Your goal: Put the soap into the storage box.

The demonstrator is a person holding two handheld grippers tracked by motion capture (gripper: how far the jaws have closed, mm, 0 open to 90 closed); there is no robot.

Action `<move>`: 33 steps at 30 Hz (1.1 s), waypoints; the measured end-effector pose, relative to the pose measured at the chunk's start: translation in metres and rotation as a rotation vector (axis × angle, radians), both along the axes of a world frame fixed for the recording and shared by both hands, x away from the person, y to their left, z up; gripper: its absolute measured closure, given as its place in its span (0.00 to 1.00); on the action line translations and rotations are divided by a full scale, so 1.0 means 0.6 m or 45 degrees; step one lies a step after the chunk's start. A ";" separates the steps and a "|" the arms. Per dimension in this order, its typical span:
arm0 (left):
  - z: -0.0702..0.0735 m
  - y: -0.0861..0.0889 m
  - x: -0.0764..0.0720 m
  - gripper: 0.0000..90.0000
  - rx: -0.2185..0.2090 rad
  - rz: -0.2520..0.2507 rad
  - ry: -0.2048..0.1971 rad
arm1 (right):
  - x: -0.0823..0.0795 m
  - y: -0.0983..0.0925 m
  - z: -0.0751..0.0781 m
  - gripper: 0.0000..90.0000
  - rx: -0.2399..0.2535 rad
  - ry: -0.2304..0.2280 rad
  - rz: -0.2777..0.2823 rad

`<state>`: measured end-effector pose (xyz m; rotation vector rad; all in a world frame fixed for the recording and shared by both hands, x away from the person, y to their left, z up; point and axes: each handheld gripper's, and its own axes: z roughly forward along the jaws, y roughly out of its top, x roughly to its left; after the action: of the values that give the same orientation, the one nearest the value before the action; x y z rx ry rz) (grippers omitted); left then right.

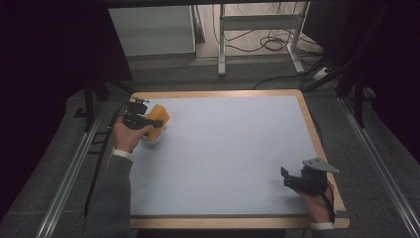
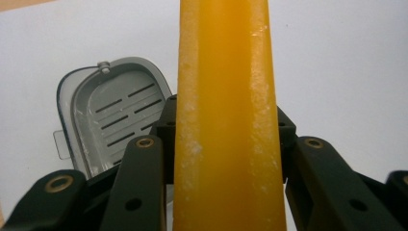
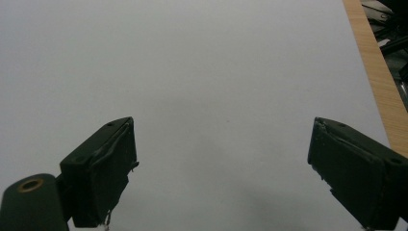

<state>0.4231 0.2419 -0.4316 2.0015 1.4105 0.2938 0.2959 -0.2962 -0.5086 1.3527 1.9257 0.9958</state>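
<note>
While right tongs (image 3: 221, 168) gape, left tongs (image 2: 226, 159) pinch yellow block (image 2: 226, 120) above grey lid (image 2: 113, 113)

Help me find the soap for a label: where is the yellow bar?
In the high view, the yellow bar sits at the table's far left, clamped in the left gripper above the grey soap dish.

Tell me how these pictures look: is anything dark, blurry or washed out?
High view: dim, with near-black edges around the pale table. Left gripper view: bright; the yellow block looms close and slightly soft, while the grey tray behind stays sharp. Right gripper view: evenly lit, a faint shadow between the fingers.
</note>
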 end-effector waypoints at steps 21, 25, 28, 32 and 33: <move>-0.015 0.018 0.032 0.68 -0.015 0.075 0.056 | 0.000 -0.003 0.000 0.11 0.002 0.000 -0.007; -0.020 0.022 0.038 0.68 -0.014 0.096 0.073 | 0.000 -0.003 0.000 0.11 0.001 -0.001 -0.007; -0.023 0.024 0.041 0.68 -0.009 0.113 0.075 | 0.000 -0.003 0.000 0.11 0.002 0.000 -0.007; -0.032 0.030 0.043 0.68 -0.024 0.150 0.073 | 0.001 -0.003 -0.001 0.11 0.001 0.001 -0.008; -0.035 0.032 0.044 0.68 -0.024 0.156 0.074 | 0.001 -0.003 -0.001 0.11 0.000 0.001 -0.008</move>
<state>0.4495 0.2611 -0.4529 1.9262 1.5698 0.2771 0.2963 -0.2979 -0.5094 1.3584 1.9207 0.9926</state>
